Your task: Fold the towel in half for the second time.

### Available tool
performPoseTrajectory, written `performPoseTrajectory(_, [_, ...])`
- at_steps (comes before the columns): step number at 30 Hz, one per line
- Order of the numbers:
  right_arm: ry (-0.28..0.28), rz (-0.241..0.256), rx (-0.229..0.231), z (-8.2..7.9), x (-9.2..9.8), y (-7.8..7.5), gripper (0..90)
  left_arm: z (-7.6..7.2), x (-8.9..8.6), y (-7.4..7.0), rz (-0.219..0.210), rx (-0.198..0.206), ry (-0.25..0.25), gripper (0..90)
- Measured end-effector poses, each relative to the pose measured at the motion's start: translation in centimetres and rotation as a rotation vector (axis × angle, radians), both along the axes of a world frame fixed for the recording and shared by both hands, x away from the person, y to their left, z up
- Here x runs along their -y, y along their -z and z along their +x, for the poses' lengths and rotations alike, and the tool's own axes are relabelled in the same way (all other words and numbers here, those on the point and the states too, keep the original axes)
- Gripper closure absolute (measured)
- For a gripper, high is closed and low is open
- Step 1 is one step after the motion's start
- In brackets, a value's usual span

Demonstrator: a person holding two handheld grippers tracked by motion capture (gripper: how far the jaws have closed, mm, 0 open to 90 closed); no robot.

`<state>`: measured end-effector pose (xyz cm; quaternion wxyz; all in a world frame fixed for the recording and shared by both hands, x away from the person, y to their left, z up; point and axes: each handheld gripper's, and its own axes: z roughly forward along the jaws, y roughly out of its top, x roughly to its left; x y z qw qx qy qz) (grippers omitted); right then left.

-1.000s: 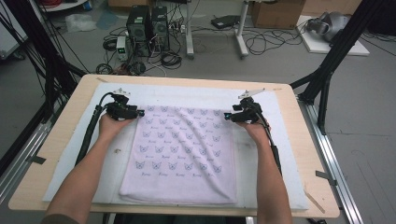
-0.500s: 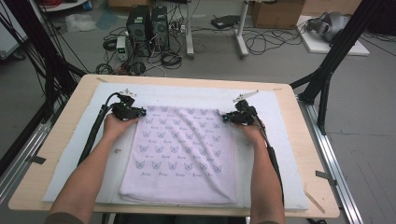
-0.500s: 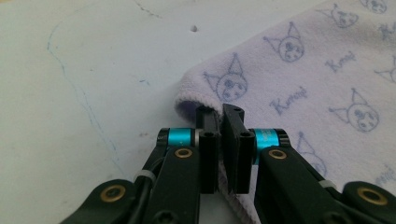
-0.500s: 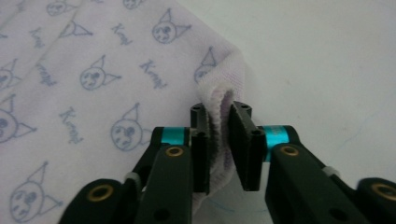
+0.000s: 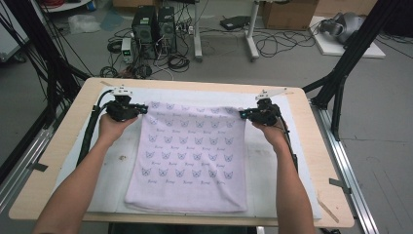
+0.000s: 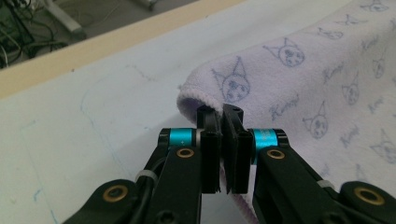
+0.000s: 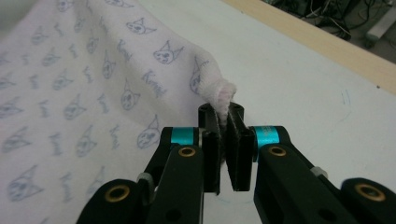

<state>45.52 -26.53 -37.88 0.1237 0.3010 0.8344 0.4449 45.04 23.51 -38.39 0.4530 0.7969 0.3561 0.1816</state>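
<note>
Here the towel (image 5: pixel 187 158) is a pale lilac cloth printed all over with small blue cat-like faces and a short script word between them. It lies spread on a white mat (image 5: pixel 270 165) that covers most of the wooden desk (image 5: pixel 58 146), its near edge close to the person's side and its far edge lifted slightly at the two corners. The surface is mostly flat, with soft ripples running along the far edge between the corners.

The left claw (image 5: pixel 145 109) is closed on the far left corner of the towel. In the left gripper view the left claw (image 6: pixel 223 122) pinches the rolled hem between its two black jaws, the corner folding up and over to the right of the jaws and the white mat lying bare to the left.

The right claw (image 5: pixel 242 114) is closed on the far right corner. In the right gripper view the right claw (image 7: pixel 223 122) holds a small bunched tip of cloth that pokes up above the jaws, with the rest of the towel (image 7: pixel 79 93) falling away to the left and the mat and the desk edge (image 7: pixel 327 44) to the right.

Both claws sit at about the same distance from the far edge of the desk, well apart, with the towel stretched between them.
</note>
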Motion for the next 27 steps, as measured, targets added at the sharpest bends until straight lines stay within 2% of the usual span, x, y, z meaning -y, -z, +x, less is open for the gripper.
performPoseTrajectory(1, [-0.006,0.006,0.003,-0.4,0.1,-0.4,86.1,-0.7,-0.2,-0.6,-0.01,0.026,0.01,85.7])
performPoseTrajectory(4, [-0.026,0.039,0.026,-2.0,0.5,-1.6,86.1,-2.7,-0.6,-1.4,-0.04,0.062,0.029,85.7])
performPoseTrajectory(6, [-0.046,0.09,0.016,-3.3,0.9,-1.9,86.0,-4.3,-0.9,-1.2,-0.056,0.074,0.046,85.7])
performPoseTrajectory(8, [-0.058,0.089,-0.011,-4.5,0.9,-1.5,85.9,-6.1,-1.2,-0.5,-0.062,0.085,0.061,85.7])
performPoseTrajectory(10, [-0.065,0.098,-0.022,-5.9,0.9,-0.5,85.9,-7.8,-1.4,0.3,-0.048,0.084,0.084,85.7])
performPoseTrajectory(12, [-0.076,0.103,-0.042,-7.3,1.0,0.5,85.9,-9.9,-1.9,1.4,-0.055,0.078,0.098,85.6])
performPoseTrajectory(15, [-0.097,0.11,-0.071,-9.3,1.2,1.7,85.5,-12.1,-2.5,3.0,-0.073,0.041,0.117,85.5])
performPoseTrajectory(17, [-0.099,0.119,-0.076,-10.4,1.3,2.3,85.3,-13.0,-2.7,4.0,-0.064,0.004,0.13,85.0])
performPoseTrajectory(21, [-0.128,0.112,-0.114,-12.1,1.4,3.3,79.9,-14.4,-3.3,4.7,-0.025,-0.031,0.14,82.1])
performPoseTrajectory(23, [-0.131,0.116,-0.107,-13.0,1.9,3.6,72.2,-14.8,-3.9,4.6,-0.008,-0.049,0.146,71.6])
performPoseTrajectory(24, [-0.13,0.127,-0.113,-13.3,2.1,3.6,67.2,-14.9,-4.0,4.4,-0.007,-0.049,0.148,69.2])
performPoseTrajectory(27, [-0.092,0.111,-0.103,-13.6,2.7,3.6,56.0,-14.8,-3.7,4.0,-0.015,-0.055,0.155,58.3])
